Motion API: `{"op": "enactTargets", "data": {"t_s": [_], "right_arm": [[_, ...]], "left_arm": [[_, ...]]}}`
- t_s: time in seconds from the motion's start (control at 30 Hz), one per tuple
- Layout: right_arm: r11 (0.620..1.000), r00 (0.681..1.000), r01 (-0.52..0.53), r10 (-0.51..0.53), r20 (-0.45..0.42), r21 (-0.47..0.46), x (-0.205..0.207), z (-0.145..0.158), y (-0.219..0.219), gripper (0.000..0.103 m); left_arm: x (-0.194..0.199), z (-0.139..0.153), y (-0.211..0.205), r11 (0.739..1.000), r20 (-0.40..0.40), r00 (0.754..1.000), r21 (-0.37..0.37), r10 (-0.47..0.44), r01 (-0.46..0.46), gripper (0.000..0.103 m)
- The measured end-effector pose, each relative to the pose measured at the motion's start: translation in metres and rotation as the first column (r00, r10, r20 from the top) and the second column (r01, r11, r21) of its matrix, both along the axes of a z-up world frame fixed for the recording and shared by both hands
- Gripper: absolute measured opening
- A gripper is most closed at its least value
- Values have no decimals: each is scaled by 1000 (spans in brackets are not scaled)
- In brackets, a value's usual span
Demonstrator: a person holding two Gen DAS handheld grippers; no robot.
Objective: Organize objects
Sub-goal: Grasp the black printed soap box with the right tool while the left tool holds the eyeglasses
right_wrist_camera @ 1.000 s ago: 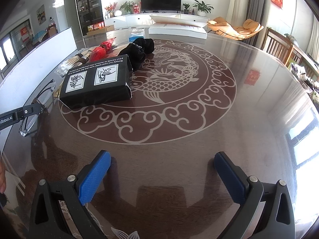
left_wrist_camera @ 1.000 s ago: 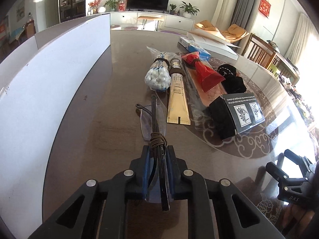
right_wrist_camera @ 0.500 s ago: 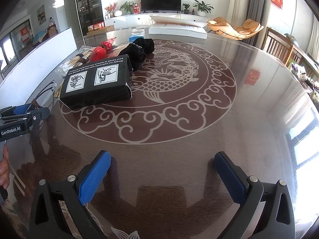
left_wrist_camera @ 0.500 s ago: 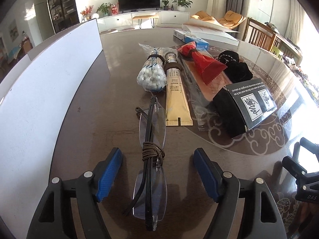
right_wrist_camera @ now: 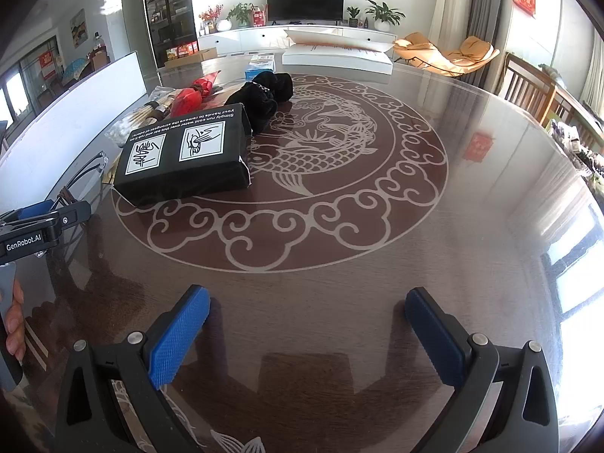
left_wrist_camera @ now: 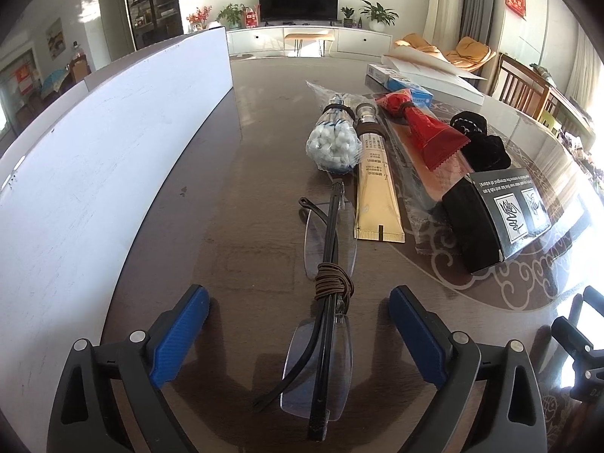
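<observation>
Folded rimless glasses (left_wrist_camera: 328, 294), bound at the middle by a brown elastic band (left_wrist_camera: 334, 281), lie flat on the dark table. My left gripper (left_wrist_camera: 298, 300) straddles their near end. Its jaws are opening, and the blue pads (left_wrist_camera: 181, 336) stand well clear of the frame on both sides. From the right wrist view this gripper (right_wrist_camera: 49, 219) shows at the left edge, with the glasses (right_wrist_camera: 87, 170) beyond it. My right gripper (right_wrist_camera: 306, 298) hovers open over bare table with nothing between its fingers.
Beyond the glasses lie in a row a bag of cotton swabs (left_wrist_camera: 332, 143), a gold tube (left_wrist_camera: 377, 188), a red packet (left_wrist_camera: 430, 136), a black cloth (left_wrist_camera: 479, 143) and a black box (left_wrist_camera: 494, 215). A white board (left_wrist_camera: 94, 173) walls the left side. A blue box (left_wrist_camera: 400, 83) sits farther back.
The left jaws went from shut on the glasses to wide apart, letting them go; the glasses now rest on the table. The right gripper has not moved.
</observation>
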State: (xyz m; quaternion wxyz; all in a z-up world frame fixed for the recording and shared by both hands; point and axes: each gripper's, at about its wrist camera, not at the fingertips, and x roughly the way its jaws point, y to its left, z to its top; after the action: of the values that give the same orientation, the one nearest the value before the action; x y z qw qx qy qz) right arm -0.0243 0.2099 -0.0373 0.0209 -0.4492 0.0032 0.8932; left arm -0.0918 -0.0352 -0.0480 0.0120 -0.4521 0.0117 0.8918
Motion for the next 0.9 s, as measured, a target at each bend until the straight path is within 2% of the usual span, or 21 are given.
{"op": "enactTargets", "data": {"t_s": [0.37,0.47,0.53,0.6,0.7,0.83,0.9], "right_arm": [[1000,1000,-12,12,4,-6,-2,0,0,103],[984,983,-180,180,44,5,-14,3,-6,102],[948,951,-308,308,13,78,-21,18,-15,101],[874,888,-449,460,-18,182,-29,40,-31,101],[717,751,-634,661,6,289,-47,62,-60,101],[486,564,-802,807,173,347,-75,52,-100,101],[400,508,-837,821,261,373,-88,36,-115,100]], "left_arm": [[1,0,-1,1000,1,1000,6,-3,3,98],[1,0,-1,1000,3,1000,9,-6,6,99],[1,0,0,1000,3,1000,9,-6,6,99],[1,0,0,1000,3,1000,9,-6,6,99],[2,0,0,1000,3,1000,9,-6,6,100],[1,0,1,1000,3,1000,7,-6,6,100],[1,0,1,1000,3,1000,6,-6,6,100]]}}
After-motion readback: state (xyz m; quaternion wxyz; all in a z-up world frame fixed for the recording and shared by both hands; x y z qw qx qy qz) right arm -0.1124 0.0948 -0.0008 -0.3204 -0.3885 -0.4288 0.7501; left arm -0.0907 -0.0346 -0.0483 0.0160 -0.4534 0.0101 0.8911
